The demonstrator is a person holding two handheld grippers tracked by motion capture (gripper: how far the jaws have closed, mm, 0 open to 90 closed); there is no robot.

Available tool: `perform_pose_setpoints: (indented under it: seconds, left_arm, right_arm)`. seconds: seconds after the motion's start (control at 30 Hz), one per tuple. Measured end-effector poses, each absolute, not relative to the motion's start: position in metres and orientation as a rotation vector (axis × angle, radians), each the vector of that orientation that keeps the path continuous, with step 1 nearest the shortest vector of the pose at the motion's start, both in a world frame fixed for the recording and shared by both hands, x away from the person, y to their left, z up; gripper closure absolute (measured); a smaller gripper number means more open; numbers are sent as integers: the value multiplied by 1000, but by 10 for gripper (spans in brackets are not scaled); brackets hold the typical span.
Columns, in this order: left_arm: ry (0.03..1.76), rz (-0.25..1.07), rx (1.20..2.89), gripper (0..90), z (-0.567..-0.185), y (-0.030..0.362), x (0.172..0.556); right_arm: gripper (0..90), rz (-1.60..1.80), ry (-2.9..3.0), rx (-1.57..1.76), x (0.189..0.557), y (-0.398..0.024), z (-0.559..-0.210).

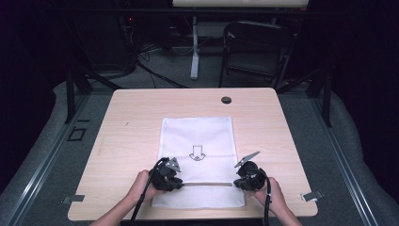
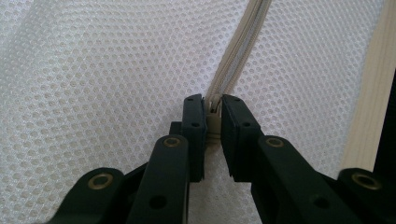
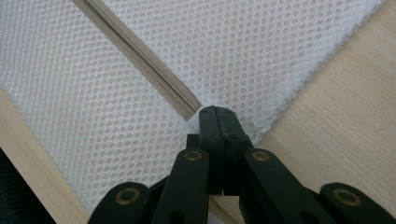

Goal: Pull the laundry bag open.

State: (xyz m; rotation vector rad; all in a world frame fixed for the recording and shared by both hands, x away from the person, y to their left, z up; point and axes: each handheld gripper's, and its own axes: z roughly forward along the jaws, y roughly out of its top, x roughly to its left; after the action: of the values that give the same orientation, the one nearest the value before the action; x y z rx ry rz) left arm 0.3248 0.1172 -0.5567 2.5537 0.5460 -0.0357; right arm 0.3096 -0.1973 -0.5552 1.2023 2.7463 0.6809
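A white mesh bag (image 1: 197,155) lies on the wooden table (image 1: 127,141), toward 6 o'clock. The left gripper (image 2: 213,122) pinches the zipper slider (image 2: 214,112) at the zipper's (image 3: 140,56) 9 o'clock end — the right gripper (image 3: 215,122), pressed together, clamps the 3 o'clock end.

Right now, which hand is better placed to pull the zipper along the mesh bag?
Probably the left. The left tool has the zipper slider between its tips, while the right tool pinches the mesh bag at the zipper's other end, anchoring it.
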Motion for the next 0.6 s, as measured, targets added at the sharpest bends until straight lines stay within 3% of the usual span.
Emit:
perform_pose_setpoints:
  seconds: [0.3,0.6]
  left_arm:
    - [487,55,2613,817,-546,114,319]
    - [503,19,2581,821,-545,119,319]
  right_arm:
    - [900,670,2747,1199,309,-196,-555]
    - [900,668,2747,1210,309,-197,-555]
